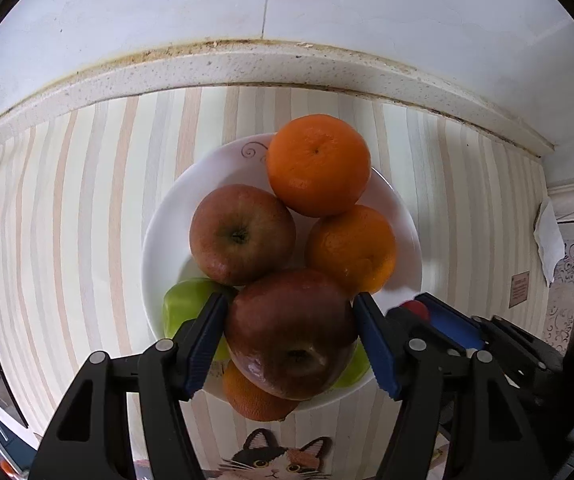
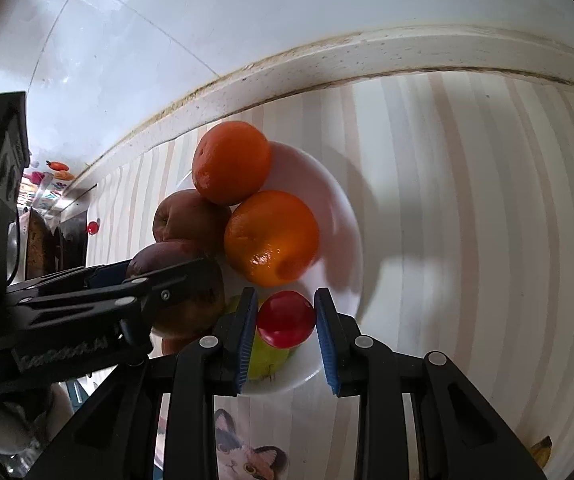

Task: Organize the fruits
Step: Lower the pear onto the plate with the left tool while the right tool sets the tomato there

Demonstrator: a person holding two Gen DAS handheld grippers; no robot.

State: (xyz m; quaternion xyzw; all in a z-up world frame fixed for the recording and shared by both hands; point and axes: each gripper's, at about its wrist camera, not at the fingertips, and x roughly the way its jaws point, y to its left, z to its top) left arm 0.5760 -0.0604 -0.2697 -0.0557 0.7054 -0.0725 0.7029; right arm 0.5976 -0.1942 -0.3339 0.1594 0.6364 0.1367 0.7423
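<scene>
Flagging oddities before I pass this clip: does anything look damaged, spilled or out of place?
One thing: the apple between the left hand-held gripper's fingers has a glossy, discoloured patch near its lower edge, possibly a bruise. Otherwise the fruit sits piled on the white plate; nothing spilled.

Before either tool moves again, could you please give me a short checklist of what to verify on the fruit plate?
1. Left tool around the dark red apple, pads at both sides: ok.
2. Firm contact on that apple: cannot tell.
3. Right tool straddling the small red fruit: ok; a gap shows at its right pad, so not clamped.
4. The two tools apart from each other: ok, though close.
5. Top orange stable on the pile: cannot tell.
6. White plate flat on the striped counter: ok.
</scene>
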